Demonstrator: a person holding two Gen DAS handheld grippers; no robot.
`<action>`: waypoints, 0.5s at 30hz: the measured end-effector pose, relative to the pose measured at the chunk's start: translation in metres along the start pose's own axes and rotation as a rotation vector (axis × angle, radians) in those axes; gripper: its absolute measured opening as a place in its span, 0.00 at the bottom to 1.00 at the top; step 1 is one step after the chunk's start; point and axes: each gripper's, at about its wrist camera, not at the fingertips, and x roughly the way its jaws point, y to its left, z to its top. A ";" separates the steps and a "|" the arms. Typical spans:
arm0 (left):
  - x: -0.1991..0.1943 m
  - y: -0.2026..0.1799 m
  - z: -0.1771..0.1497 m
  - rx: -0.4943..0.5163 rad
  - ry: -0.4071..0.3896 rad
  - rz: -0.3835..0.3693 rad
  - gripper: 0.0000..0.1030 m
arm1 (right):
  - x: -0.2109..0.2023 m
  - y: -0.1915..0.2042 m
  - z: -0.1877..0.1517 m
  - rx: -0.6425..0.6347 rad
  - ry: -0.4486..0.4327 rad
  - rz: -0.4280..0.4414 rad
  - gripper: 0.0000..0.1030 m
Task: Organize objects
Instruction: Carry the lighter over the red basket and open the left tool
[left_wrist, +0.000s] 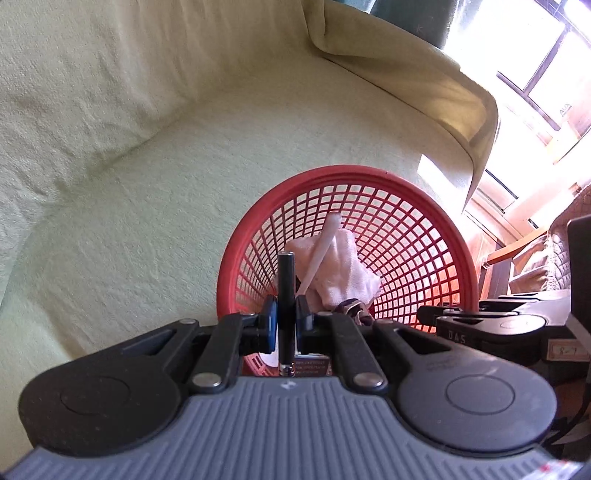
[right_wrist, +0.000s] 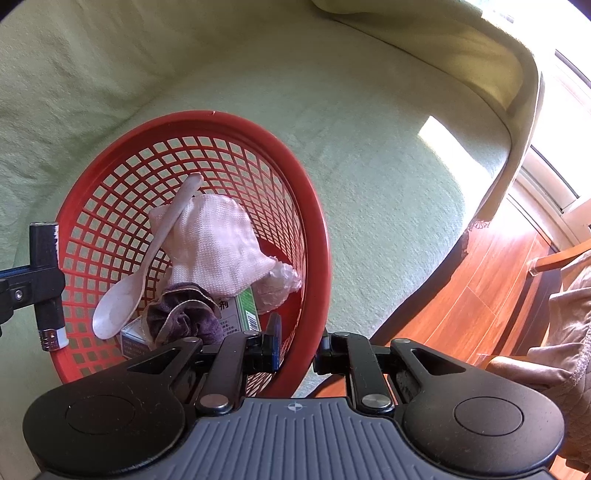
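A red mesh basket (left_wrist: 436, 206) (right_wrist: 314, 206) sits on a pale green couch. It holds a white spoon (right_wrist: 147, 254) (left_wrist: 321, 254), a white knitted cloth (right_wrist: 218, 243) (left_wrist: 343, 266), a purple scrunchie (right_wrist: 184, 314), a small green and white box (right_wrist: 240, 310) and a crumpled white piece (right_wrist: 280, 284). My left gripper (left_wrist: 286, 317) is shut on a black pen-like cylinder (left_wrist: 286, 295), held upright over the basket's near left rim; it also shows in the right wrist view (right_wrist: 48, 280). My right gripper (right_wrist: 299, 350) straddles the basket's near right rim, one finger inside and one outside.
The couch seat (left_wrist: 129, 240) spreads to the left and behind the basket, with its armrest (right_wrist: 480, 62) at the back right. Wooden floor (right_wrist: 480, 288), a chair and a bright window lie to the right, beyond the couch edge.
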 end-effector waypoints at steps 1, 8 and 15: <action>0.001 -0.002 0.002 0.006 0.000 0.001 0.06 | 0.000 0.000 0.000 0.000 -0.001 0.004 0.12; -0.005 -0.009 0.005 0.031 -0.031 0.015 0.52 | -0.001 0.000 0.001 -0.004 -0.003 0.026 0.12; -0.012 0.002 0.003 0.001 -0.036 0.031 0.52 | -0.002 0.000 -0.001 -0.004 -0.001 0.033 0.12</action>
